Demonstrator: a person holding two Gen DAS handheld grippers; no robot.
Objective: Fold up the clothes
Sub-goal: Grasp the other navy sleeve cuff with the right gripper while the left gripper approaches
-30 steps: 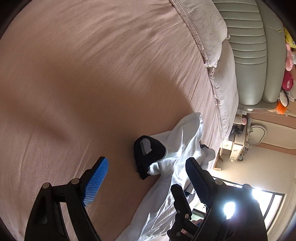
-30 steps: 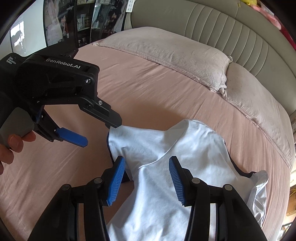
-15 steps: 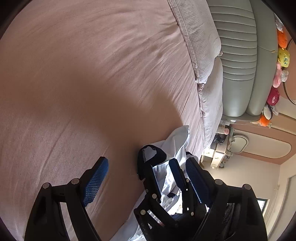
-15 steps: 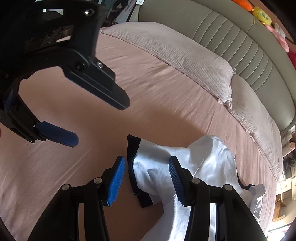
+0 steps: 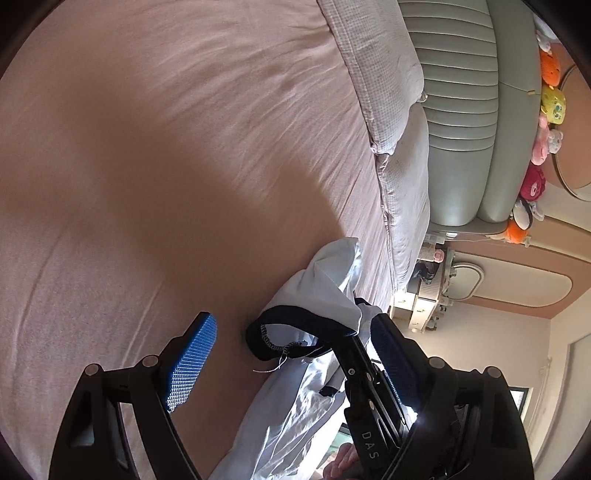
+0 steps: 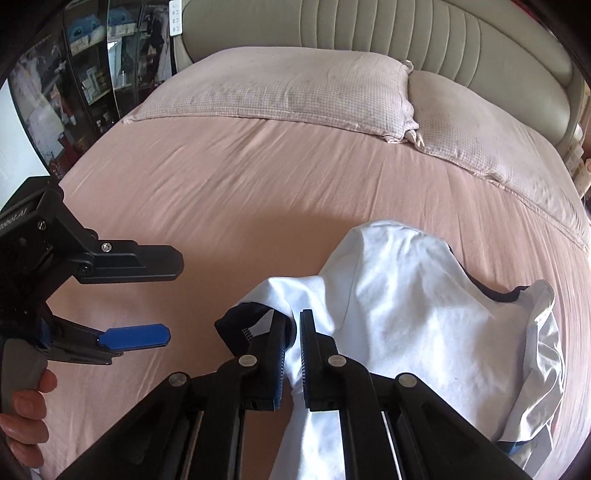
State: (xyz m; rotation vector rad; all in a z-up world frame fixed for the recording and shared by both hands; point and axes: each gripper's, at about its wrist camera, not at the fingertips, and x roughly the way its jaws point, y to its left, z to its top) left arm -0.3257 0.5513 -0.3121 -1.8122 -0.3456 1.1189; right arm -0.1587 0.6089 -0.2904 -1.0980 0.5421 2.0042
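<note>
A white shirt (image 6: 406, 295) with dark navy trim lies crumpled on the pink bed sheet (image 6: 258, 184). My right gripper (image 6: 293, 319) is shut on the shirt's white fabric just beside the dark sleeve cuff (image 6: 236, 325), and the cloth bunches up between its pads. In the left wrist view the same cuff (image 5: 295, 319) curls up, with the right gripper (image 5: 354, 354) pinching behind it. My left gripper (image 5: 291, 328) stands wide open around the cuff without touching it. The right wrist view shows the left gripper (image 6: 162, 299) hovering left of the sleeve with nothing between its fingers.
Two pink pillows (image 6: 295, 85) lie against a padded grey headboard (image 6: 406, 33) at the far side. Plush toys (image 5: 550, 103) sit along the headboard's top. A dark glass cabinet (image 6: 92, 74) stands beyond the bed's left edge. A person's hand (image 6: 26, 402) holds the left gripper's handle.
My right gripper's jaws have gone from half open over the shirt to shut on the fabric by the cuff. The sleeve is now gathered and raised. The left gripper stayed open.
</note>
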